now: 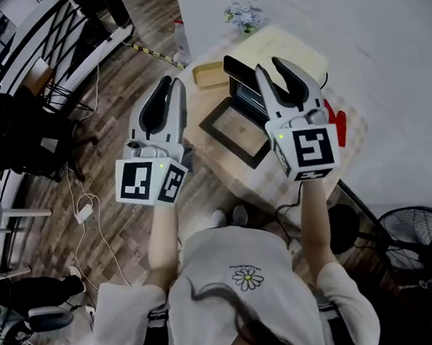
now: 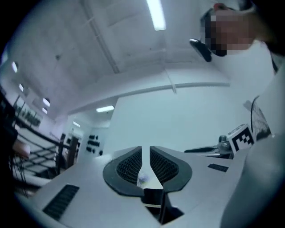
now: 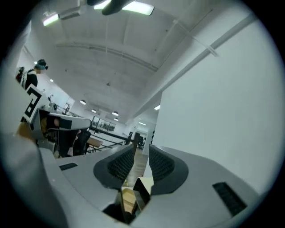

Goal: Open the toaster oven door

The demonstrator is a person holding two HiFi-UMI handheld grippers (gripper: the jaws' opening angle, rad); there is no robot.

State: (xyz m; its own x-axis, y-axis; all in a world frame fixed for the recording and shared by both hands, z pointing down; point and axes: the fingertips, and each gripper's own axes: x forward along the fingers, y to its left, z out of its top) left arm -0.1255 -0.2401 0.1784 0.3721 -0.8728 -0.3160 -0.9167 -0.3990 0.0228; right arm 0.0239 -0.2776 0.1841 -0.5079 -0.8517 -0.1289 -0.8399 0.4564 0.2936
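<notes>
The black toaster oven [image 1: 242,92] stands on a small round table [image 1: 224,181]. Its glass door [image 1: 235,133] lies folded down flat toward me. Both grippers are raised well above the table and touch nothing. My left gripper [image 1: 172,82] hangs left of the oven over the table's edge; in the left gripper view [image 2: 145,153] a narrow gap separates its pads, with only wall and ceiling behind. My right gripper [image 1: 269,65] hovers over the oven's right side. The right gripper view [image 3: 142,156] shows its jaws apart and empty, aimed at a white wall.
A shallow yellow tray [image 1: 210,75] and a cream board [image 1: 285,46] lie behind the oven, with a small bunch of flowers [image 1: 244,16] farther back. A red item [image 1: 335,121] sits at the table's right. A floor fan [image 1: 417,243] stands lower right; chairs [image 1: 31,136] stand left.
</notes>
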